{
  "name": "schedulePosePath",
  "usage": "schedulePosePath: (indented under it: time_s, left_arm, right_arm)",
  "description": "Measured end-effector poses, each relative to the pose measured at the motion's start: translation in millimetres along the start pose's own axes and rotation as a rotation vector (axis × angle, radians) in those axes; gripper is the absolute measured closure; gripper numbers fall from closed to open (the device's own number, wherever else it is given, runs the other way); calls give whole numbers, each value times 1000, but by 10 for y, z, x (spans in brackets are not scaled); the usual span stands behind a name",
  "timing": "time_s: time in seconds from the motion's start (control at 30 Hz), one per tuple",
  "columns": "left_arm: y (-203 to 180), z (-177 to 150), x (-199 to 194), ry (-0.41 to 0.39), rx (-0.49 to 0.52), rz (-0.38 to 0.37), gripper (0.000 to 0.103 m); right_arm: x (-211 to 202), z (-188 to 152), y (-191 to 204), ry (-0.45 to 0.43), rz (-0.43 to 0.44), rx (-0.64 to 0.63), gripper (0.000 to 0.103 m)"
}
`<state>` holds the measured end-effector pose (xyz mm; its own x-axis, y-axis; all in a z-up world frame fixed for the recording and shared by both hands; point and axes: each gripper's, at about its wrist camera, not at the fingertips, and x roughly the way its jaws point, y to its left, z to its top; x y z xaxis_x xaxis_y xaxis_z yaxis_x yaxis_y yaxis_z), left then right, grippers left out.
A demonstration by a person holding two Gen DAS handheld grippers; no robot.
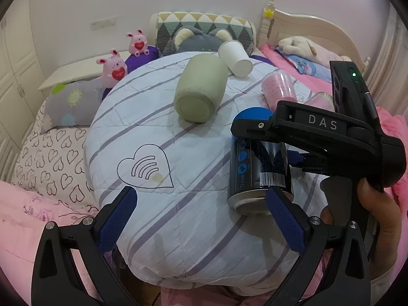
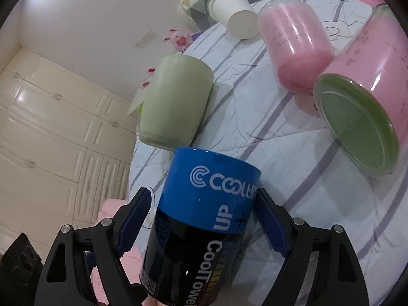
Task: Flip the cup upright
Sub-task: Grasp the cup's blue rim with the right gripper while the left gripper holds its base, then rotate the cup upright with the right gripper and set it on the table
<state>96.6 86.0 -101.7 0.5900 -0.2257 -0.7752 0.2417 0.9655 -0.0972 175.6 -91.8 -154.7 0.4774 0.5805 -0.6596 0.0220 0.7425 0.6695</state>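
Observation:
A black can-shaped cup with a blue top [image 1: 258,170] [image 2: 204,224] lies tilted on the striped quilt [image 1: 163,140], its metal base toward the left camera. My right gripper [image 2: 202,216] is closed around its body; it also shows in the left wrist view [image 1: 257,132]. My left gripper [image 1: 201,211] is open and empty in front of the cup, its right finger [image 1: 285,219] close to the cup's base. A green cup [image 1: 200,86] [image 2: 176,107], a white paper cup [image 1: 236,57] [image 2: 234,14] and two pink clear cups [image 1: 279,88] [image 2: 295,43] [image 2: 364,97] lie on their sides.
The quilt forms a rounded mound on a bed with pink bedding [image 1: 23,216]. Pink plush rabbits [image 1: 114,68], pillows [image 1: 204,32] and a cream headboard [image 1: 306,25] stand behind. White wardrobes [image 2: 51,127] are to the left.

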Motion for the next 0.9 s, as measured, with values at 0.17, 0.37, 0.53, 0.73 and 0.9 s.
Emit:
schedulePosePath:
  time_s: [0.17, 0.37, 0.53, 0.73, 0.9]
  left_arm:
    - [-3, 2, 0, -1, -3, -9, 1]
    - [-39, 21, -10, -13, -4, -14, 1]
    - [-99, 103, 45, -26, -17, -38, 1]
    - [-233, 252, 230, -35, -28, -26, 1]
    - [-263, 302, 341, -21, -32, -12, 1]
  right_arm:
    - [-77, -27, 25, -27, 1, -30, 28]
    - [-213, -35, 109, -84, -32, -115, 29]
    - [-399, 0, 282, -184, -115, -233, 29]
    - [-511, 41, 491, -317, -283, -412, 31]
    - [-454, 70, 565, -358, -387, -507, 33]
